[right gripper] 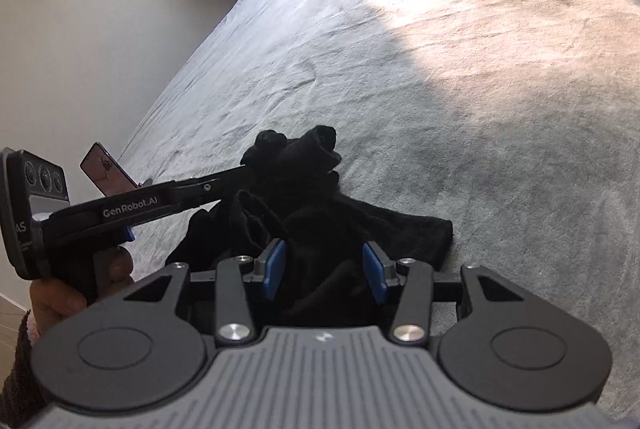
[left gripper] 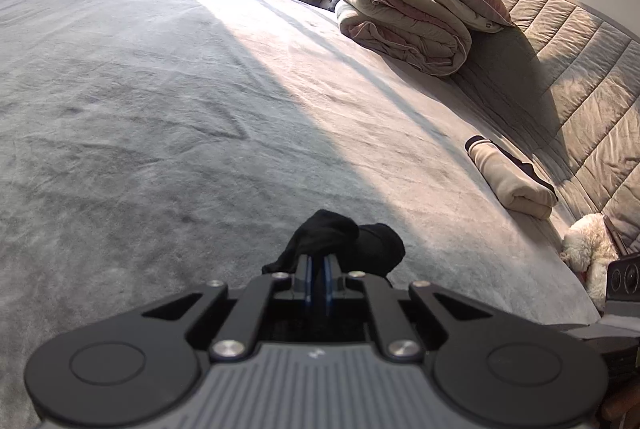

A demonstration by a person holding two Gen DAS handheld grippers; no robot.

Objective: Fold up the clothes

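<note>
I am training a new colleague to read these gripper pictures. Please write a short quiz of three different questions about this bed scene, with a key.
1. True or false: the left claw is shut on the crumpled black fabric garment.
2. The right claw is: A) open above the garment; B) shut on a pillow; C) out of view.
3. Which item lies near the quilted beige headboard, right of the garment on the grey plush bed cover?

Key: 1 true; 2 A; 3 the folded beige cloth bundle with a dark edge.
</note>
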